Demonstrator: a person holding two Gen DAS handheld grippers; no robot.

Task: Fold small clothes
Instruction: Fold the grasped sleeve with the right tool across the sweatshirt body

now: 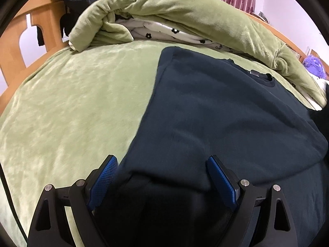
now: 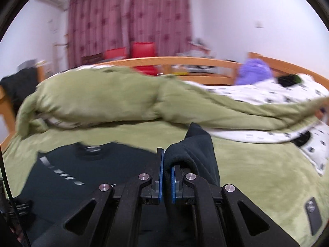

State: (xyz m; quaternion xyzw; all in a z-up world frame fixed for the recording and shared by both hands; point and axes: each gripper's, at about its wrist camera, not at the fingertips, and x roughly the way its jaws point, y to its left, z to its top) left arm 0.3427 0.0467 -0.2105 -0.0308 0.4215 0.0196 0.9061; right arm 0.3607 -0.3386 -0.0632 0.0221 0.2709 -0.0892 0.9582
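Note:
A dark navy sweatshirt point(image 1: 216, 113) lies spread on the green bed cover point(image 1: 72, 107), its collar at the far right. My left gripper point(image 1: 162, 164) is open, low over the near edge of the sweatshirt, with its blue pads point(image 1: 103, 183) either side of the cloth. In the right wrist view my right gripper point(image 2: 167, 164) is shut on a fold of the sweatshirt point(image 2: 193, 150) and holds it lifted above the bed. The rest of the sweatshirt point(image 2: 82, 170) lies flat to the left, with a pale stripe print.
A bunched green duvet point(image 1: 174, 14) with white flowered lining lies across the back of the bed. A wooden bed frame point(image 1: 41, 20) runs behind. A purple plush toy point(image 2: 254, 72) sits far right. A dark phone point(image 2: 313, 216) lies on the cover at the near right.

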